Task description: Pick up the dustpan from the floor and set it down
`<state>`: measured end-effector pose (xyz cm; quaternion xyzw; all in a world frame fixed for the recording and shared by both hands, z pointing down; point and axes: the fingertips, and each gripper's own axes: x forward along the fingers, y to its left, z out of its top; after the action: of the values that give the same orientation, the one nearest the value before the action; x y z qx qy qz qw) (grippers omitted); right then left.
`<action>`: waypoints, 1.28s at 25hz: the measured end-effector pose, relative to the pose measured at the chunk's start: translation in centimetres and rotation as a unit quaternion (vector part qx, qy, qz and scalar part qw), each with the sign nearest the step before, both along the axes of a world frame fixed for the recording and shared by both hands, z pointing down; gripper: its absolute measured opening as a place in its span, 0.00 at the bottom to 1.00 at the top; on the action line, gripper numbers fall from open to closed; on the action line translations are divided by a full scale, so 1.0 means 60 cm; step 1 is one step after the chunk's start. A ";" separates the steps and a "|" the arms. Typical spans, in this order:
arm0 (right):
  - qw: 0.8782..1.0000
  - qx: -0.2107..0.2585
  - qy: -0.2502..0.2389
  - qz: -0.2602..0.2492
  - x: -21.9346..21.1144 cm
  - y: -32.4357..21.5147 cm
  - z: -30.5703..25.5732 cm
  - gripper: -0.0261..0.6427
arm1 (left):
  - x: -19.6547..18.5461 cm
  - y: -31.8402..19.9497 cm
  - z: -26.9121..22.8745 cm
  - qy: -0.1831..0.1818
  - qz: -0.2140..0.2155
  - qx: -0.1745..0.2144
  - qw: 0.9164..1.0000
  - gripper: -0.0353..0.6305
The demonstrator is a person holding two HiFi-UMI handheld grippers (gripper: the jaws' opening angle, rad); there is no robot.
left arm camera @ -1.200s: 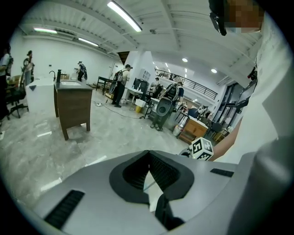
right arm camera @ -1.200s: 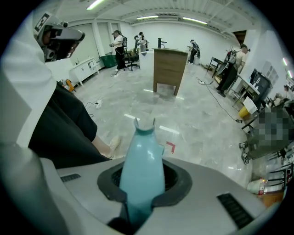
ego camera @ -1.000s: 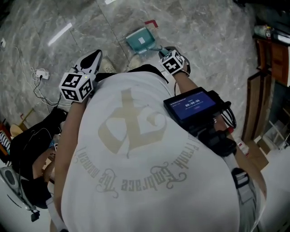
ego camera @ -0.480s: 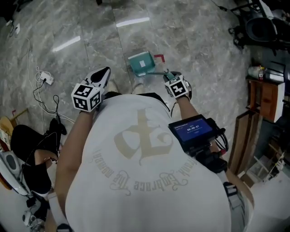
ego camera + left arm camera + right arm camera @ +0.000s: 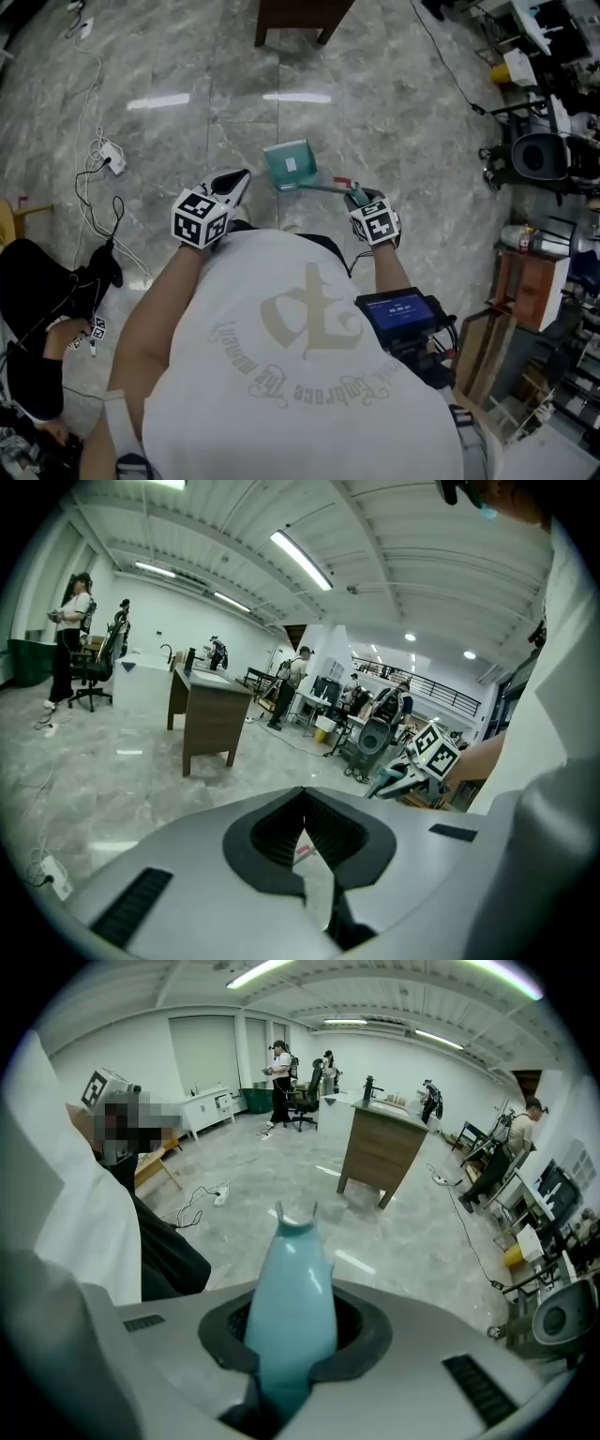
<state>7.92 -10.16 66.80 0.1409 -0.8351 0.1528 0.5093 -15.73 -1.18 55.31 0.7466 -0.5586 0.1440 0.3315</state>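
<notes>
Right gripper (image 5: 360, 198): jaws closed on the handle of the teal dustpan (image 5: 290, 165). In the right gripper view the pads of this gripper (image 5: 286, 1354) clamp both sides of the handle (image 5: 289, 1279), which projects forward past the jaws.

Dustpan position: at 12 o'clock from the person, pan end outermost. The handle runs back toward 5 o'clock into the right gripper. The pan is carried in front of the torso, above the grey marble floor (image 5: 169, 56).

Left gripper (image 5: 236, 180): jaws closed, nothing between them. In the left gripper view its tips (image 5: 305, 794) meet. It sits at 9 o'clock from the dustpan, near it but apart.

Surroundings:
- Wooden desk (image 5: 291, 17) at 12 o'clock, beyond the dustpan and well apart from it.
- Small red mark (image 5: 340, 181) on the floor, just beside the handle.
- White power strip (image 5: 112, 156) with loose cable at 10 o'clock.
- Black round unit (image 5: 536, 156) and cluttered equipment at 2 o'clock.
- Wooden boards (image 5: 502, 281) at 3 o'clock.
- Screen device (image 5: 398, 307) mounted at the person's waist, behind the right gripper.
</notes>
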 end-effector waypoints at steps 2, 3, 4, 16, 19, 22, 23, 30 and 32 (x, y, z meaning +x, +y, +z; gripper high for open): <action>1.000 0.004 -0.005 -0.011 -0.024 -0.008 -0.023 0.17 | -0.013 0.006 -0.008 -0.001 -0.004 -0.001 1.000 0.07; 1.000 0.006 -0.008 -0.018 -0.036 -0.010 -0.034 0.17 | -0.019 0.010 -0.010 -0.001 -0.006 -0.001 1.000 0.07; 1.000 0.008 -0.010 -0.025 -0.046 -0.012 -0.045 0.17 | -0.024 0.013 -0.012 -0.001 -0.008 -0.002 1.000 0.07; 0.992 0.030 -0.044 -0.112 -0.142 -0.025 -0.154 0.17 | -0.053 0.023 -0.035 0.005 -0.028 0.001 1.000 0.07; 0.991 0.031 -0.052 -0.116 -0.145 -0.022 -0.170 0.17 | -0.041 0.019 -0.029 0.005 -0.017 0.000 1.000 0.07; 0.990 0.036 -0.064 -0.116 -0.149 -0.019 -0.186 0.17 | -0.036 0.014 -0.022 0.002 -0.006 0.000 1.000 0.07; 0.990 0.037 -0.068 -0.115 -0.148 -0.020 -0.191 0.17 | -0.033 0.011 -0.019 0.002 -0.002 0.000 1.000 0.07; 0.992 0.044 -0.077 -0.094 -0.144 -0.036 -0.214 0.17 | -0.023 -0.010 -0.019 0.001 0.034 -0.006 0.999 0.07; 0.992 0.043 -0.075 -0.091 -0.144 -0.036 -0.218 0.17 | -0.020 -0.013 -0.022 -0.001 0.047 -0.007 0.999 0.07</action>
<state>-0.73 -12.34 53.73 0.0742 -0.8863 0.0795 0.4501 -16.94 -1.97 54.01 0.7691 -0.5226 0.1641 0.3293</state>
